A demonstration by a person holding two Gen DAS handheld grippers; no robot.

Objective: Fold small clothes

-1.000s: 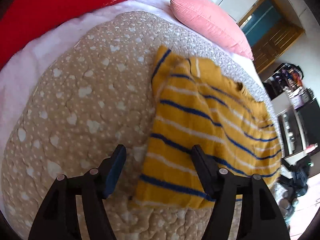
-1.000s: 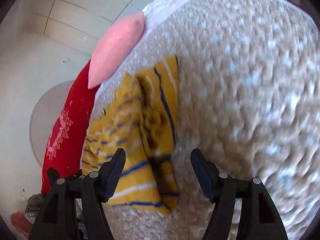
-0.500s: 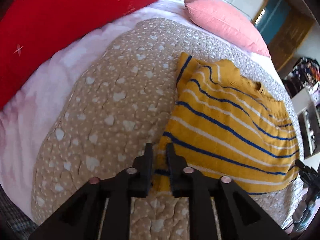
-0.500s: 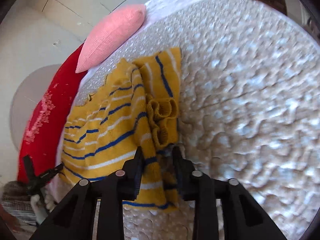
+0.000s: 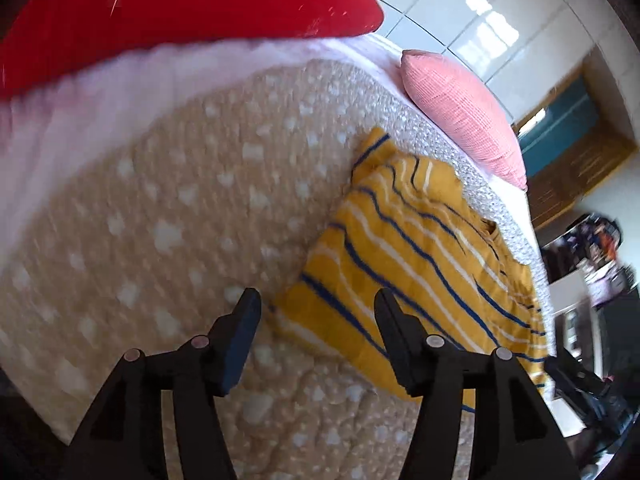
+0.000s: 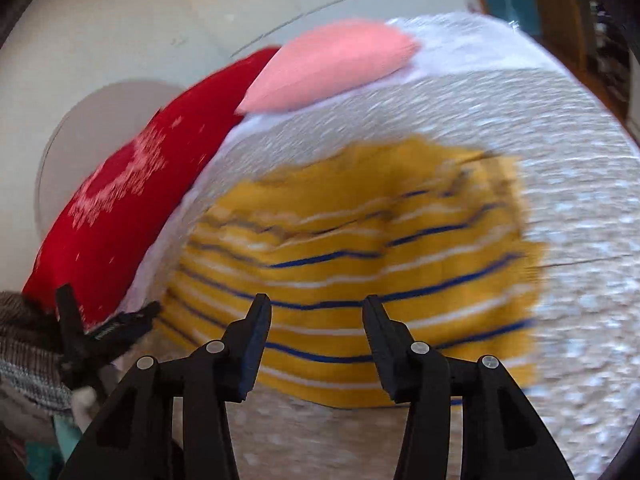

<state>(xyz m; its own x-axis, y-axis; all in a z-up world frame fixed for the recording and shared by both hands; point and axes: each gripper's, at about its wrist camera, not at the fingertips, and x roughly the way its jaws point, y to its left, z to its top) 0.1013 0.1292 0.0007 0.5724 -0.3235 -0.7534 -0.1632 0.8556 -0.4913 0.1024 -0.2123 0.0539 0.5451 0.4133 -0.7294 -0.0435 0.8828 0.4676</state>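
Both tongs are wide and hold nothing: the left tongs (image 5: 316, 312) hang above the near left corner of the sweater (image 5: 424, 264), and the right tongs (image 6: 316, 320) hang above its near hem, with no cloth between the fingers in either view. The sweater, yellow with blue and white stripes, lies flat on the quilt (image 5: 180, 220) of the bed, in what looks like a partly folded rectangle; in the right view (image 6: 360, 260) it is blurred, so I cannot tell how its layers lie. Beyond the sweater, at the head of the bed, lies a pink pillow (image 5: 460, 108), and to the left of the sweater, well apart, a red cushion (image 5: 180, 12). I judge the sweater to be light, soft and limp, a knit that stretches and sags when lifted, but not slippery and not fragile. It is best to take it at an edge or corner, pinching all layers there together, one tongs at each end of the same side, so the fold goes over evenly and the quilt under it is not caught.
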